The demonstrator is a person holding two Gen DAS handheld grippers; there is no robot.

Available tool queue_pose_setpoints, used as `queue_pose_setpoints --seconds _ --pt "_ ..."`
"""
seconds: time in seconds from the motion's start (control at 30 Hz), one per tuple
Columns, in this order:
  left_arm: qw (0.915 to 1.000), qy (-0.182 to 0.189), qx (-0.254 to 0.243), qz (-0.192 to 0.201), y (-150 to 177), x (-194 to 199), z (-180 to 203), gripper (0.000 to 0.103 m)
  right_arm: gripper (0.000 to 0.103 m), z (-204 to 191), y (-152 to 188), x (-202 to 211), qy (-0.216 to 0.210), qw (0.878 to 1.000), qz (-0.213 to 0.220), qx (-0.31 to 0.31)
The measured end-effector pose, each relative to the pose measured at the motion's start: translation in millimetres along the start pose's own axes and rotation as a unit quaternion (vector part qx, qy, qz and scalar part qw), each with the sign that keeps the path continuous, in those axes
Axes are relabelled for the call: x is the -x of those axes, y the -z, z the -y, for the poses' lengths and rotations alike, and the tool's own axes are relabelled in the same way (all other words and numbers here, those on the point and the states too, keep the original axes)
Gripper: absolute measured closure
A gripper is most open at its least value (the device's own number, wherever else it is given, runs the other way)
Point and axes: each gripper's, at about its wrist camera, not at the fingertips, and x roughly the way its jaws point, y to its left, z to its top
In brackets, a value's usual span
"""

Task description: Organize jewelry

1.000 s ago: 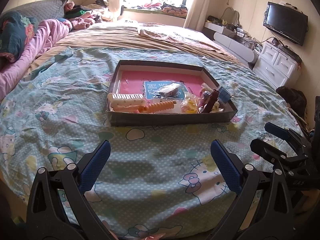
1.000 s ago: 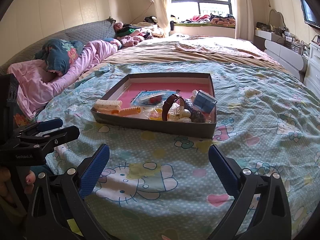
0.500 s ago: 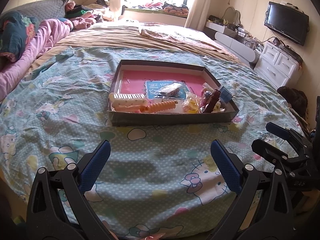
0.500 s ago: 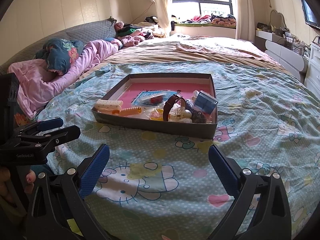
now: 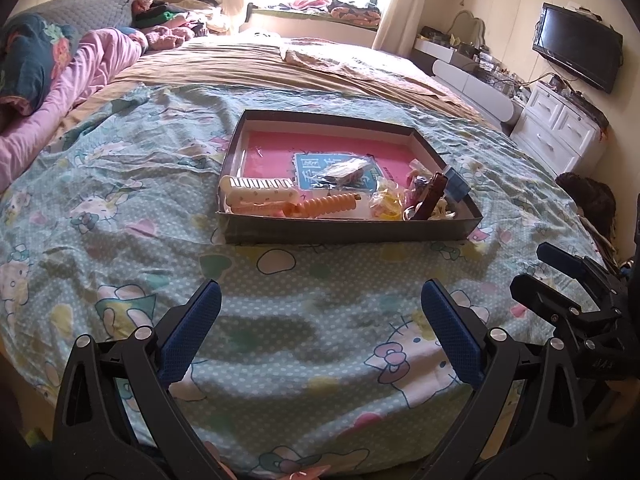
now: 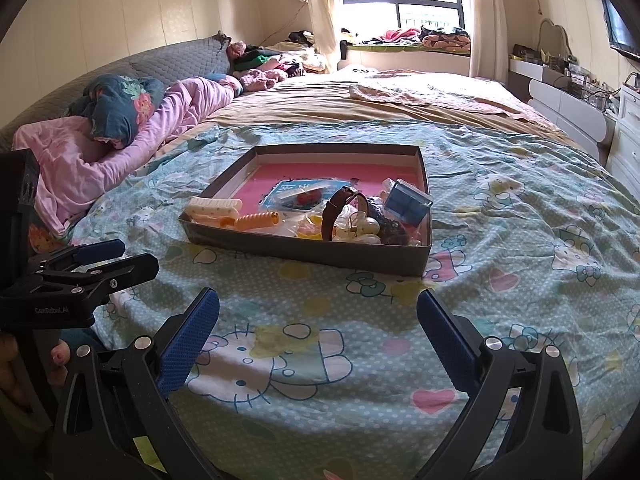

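**Q:** Which step of the task does the figure show?

**A:** It cannot be fixed to one step. The tray [image 5: 348, 236] sits on the patterned bedspread [image 5: 120, 184]. Its contents are crowded along the near wall: a cream hair clip [image 5: 258, 194], an orange spiral clip [image 5: 328, 206], a brown-strapped watch [image 6: 334, 210], a small blue box [image 6: 408, 202] and a bagged item on a blue card [image 5: 340, 170]. The pink floor behind them lies mostly bare. This arrangement fits a jumble awaiting sorting. It equally fits items gathered into the tray from elsewhere.

**Q:** How do the jaws stand?

**A:** The left gripper [image 5: 320, 328] and the right gripper [image 6: 318, 328] are both spread wide. Nothing lies between the blue pads [image 5: 192, 332] of either one.

**Q:** Where does the tray lie relative to them?

**A:** Ahead of both and well apart, with bare bedspread between. In the left wrist view it is centred, slightly to the right. In the right wrist view it is centred, and the watch and blue box cluster at its near right corner.

**Q:** What would any further handling call for?

**A:** Probably a forward reach over the near wall and a fine pinch. The pieces are small, overlapping and partly bagged, so a neighbour is likely to be snagged.
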Motion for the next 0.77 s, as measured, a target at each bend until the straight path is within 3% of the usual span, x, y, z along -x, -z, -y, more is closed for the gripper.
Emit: queue_pose_setpoints --seconds 0.27,0.47,0.6,0.77 --pt "0.9985 -0.039 0.029 -0.025 -2 -11 -16 0.009 0.004 27 -2 -1 0.035 0.999 0.000 -0.012" --pt "0.9933 -0.074 0.085 -0.027 -16 -17 -63 0.009 0.004 100 -16 -10 0.102 0.992 0.001 -0.072" --pt "0.9825 -0.143 0.117 -0.023 -44 -30 -120 0.009 0.004 173 -28 -33 0.181 0.979 -0.013 -0.089" --pt "0.9623 -0.231 0.141 -0.028 -79 -73 -198 0.009 0.004 270 -34 -82 0.265 0.954 -0.068 -0.125"
